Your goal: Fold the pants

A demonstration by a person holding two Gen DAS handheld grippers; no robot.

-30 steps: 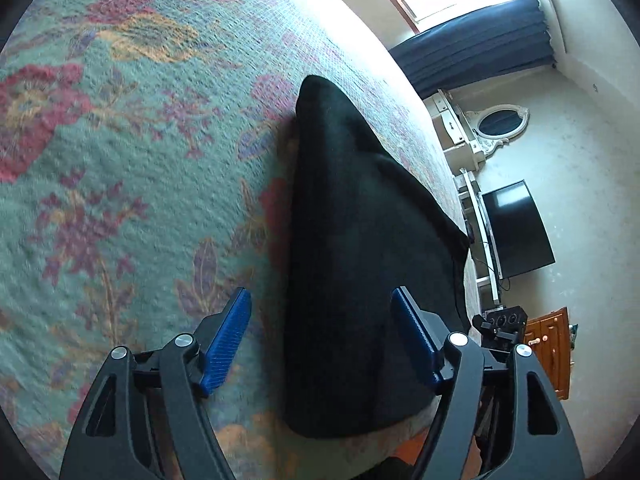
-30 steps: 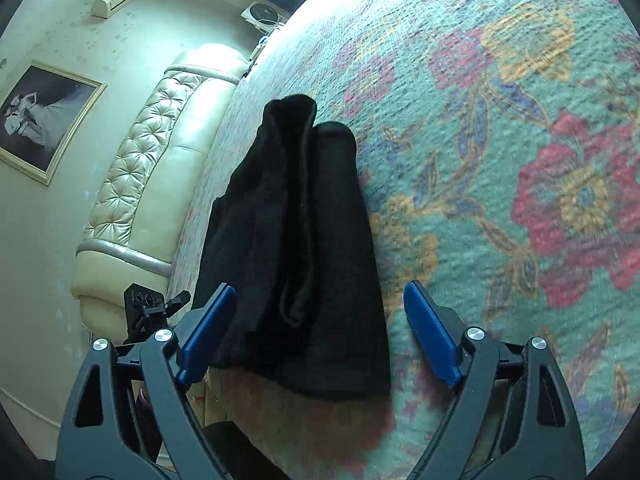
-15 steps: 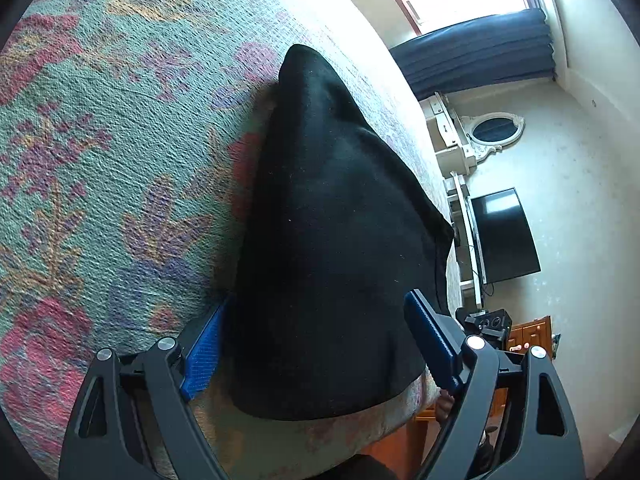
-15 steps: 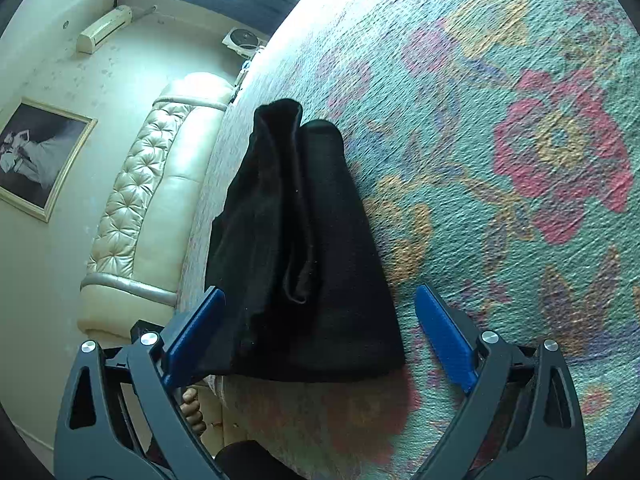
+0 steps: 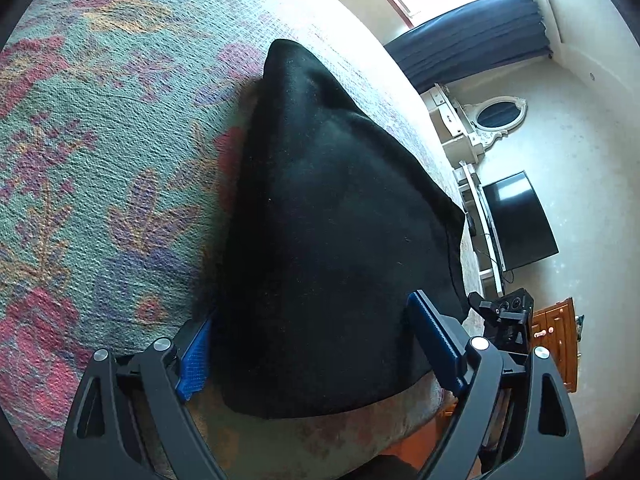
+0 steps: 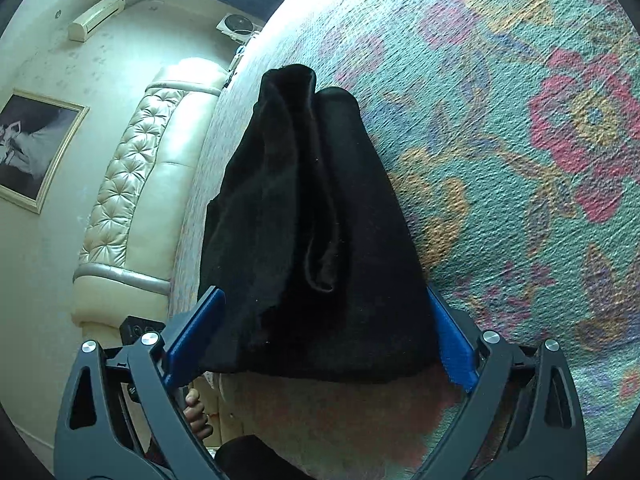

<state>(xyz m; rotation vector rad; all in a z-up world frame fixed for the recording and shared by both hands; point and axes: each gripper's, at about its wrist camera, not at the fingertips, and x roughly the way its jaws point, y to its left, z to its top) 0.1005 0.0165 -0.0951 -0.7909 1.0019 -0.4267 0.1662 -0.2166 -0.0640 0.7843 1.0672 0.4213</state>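
Across the floral bedspread [image 5: 100, 168], near the bed's edge, the black pants [image 5: 332, 248] lay in a compact fold, each end between wide jaws, left gripper [image 5: 316, 356] opening further and right gripper [image 6: 320, 344] holding nothing, apparently released there as finished.

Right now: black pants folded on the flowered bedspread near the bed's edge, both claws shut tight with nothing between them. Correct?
Not quite. Both wrist views show the left claw and the right claw spread wide with the pants between their fingers, not shut on nothing; the left one's jaws are opening further. The rest holds: black pants folded on the flowered bedspread near the bed's edge.
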